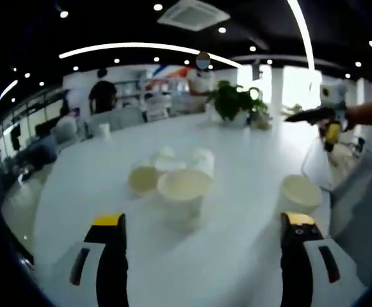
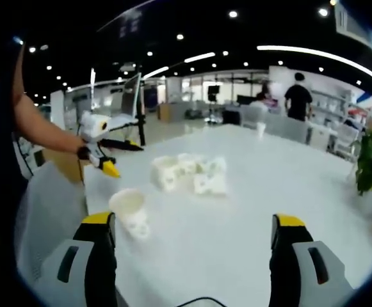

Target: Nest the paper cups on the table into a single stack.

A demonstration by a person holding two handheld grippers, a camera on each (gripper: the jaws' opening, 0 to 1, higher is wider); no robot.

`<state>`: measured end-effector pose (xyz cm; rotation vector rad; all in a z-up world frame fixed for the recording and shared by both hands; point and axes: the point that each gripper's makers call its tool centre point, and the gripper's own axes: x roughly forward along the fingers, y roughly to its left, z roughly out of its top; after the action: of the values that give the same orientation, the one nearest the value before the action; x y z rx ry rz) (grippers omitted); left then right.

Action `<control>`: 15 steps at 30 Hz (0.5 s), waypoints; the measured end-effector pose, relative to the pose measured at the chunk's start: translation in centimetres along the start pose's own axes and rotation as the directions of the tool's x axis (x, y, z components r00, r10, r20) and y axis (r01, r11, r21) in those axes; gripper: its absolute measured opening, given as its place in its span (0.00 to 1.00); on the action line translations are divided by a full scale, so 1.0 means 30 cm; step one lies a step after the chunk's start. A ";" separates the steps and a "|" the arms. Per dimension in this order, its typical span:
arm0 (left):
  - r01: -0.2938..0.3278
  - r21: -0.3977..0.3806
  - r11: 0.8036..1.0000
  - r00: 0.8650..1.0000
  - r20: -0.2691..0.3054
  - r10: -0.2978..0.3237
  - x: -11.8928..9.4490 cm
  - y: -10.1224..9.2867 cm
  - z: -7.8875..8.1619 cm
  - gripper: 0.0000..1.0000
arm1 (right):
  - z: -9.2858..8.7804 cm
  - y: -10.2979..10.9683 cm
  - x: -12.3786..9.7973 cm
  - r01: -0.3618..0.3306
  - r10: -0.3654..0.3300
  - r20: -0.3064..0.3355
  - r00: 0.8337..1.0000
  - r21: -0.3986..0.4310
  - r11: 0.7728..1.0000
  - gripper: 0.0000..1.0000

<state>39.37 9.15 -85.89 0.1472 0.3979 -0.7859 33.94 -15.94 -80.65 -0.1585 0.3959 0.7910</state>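
Round paper cups (image 1: 173,176) cluster mid-table on the smooth white table (image 1: 250,256); one cup (image 1: 299,194) stands apart. Left gripper (image 1: 205,224) and right gripper (image 2: 192,230) are spread wide, holding nothing.

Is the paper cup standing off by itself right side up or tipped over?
Upright. The lone cup stands on the white table with its round open rim facing up, apart from the cup cluster. The right gripper view shows it standing too.

Cluster of cups (image 1: 169,173) mid-table (image 1: 237,256), lone cup (image 1: 299,194) to its right, plant (image 1: 237,102) behind
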 end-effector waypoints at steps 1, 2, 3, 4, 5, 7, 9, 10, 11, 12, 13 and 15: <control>-0.002 -0.002 1.000 1.000 0.001 0.002 0.009 0.005 -0.001 0.98 | -0.001 0.000 -0.001 0.001 -0.001 0.000 1.000 0.001 1.000 1.00; -0.003 -0.007 1.000 1.000 -0.001 0.003 0.016 0.009 -0.003 0.98 | -0.004 -0.003 -0.003 0.004 -0.004 -0.001 1.000 0.001 1.000 1.00; -0.003 -0.015 1.000 1.000 0.001 0.003 0.023 0.013 -0.006 0.98 | -0.006 -0.004 -0.004 0.006 -0.006 -0.002 1.000 0.003 1.000 1.00; -0.003 -0.016 1.000 1.000 0.002 0.003 0.029 0.015 -0.008 0.98 | -0.006 -0.001 -0.006 0.008 -0.008 -0.003 1.000 0.005 1.000 1.00; 0.000 -0.016 1.000 1.000 -0.001 0.000 0.037 0.015 -0.014 0.98 | -0.006 0.000 -0.008 0.010 -0.010 -0.003 1.000 0.006 1.000 1.00; 0.000 -0.009 1.000 1.000 -0.003 0.000 0.047 0.020 -0.026 0.98 | -0.007 0.001 -0.011 0.012 -0.012 0.002 1.000 0.009 1.000 1.00; 0.001 -0.014 1.000 1.000 -0.002 -0.001 0.052 0.024 -0.032 0.98 | -0.005 0.004 -0.013 0.014 -0.014 0.002 1.000 0.010 1.000 1.00; -0.002 -0.015 1.000 1.000 0.000 0.002 0.056 0.028 -0.035 0.98 | -0.003 0.007 -0.015 0.014 -0.014 0.002 1.000 0.010 1.000 1.00; -0.001 -0.015 1.000 1.000 0.001 0.002 0.058 0.028 -0.036 0.98 | -0.002 0.009 -0.015 0.015 -0.015 0.004 1.000 0.010 1.000 1.00; -0.003 -0.017 1.000 1.000 0.000 0.003 0.063 0.033 -0.038 0.98 | -0.001 0.010 -0.017 0.016 -0.016 0.005 1.000 0.013 1.000 1.00; -0.003 -0.018 1.000 1.000 0.000 0.003 0.061 0.030 -0.037 0.98 | 0.000 0.011 -0.017 0.016 -0.016 0.005 1.000 0.014 1.000 1.00; -0.003 -0.015 1.000 1.000 0.005 0.003 0.066 0.034 -0.038 0.96 | -0.001 0.011 -0.016 0.017 -0.017 0.006 1.000 0.013 1.000 1.00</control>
<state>41.02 8.87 -87.75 0.1322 0.3986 -0.7804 33.40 -16.05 -80.48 -0.1472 0.3934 0.7718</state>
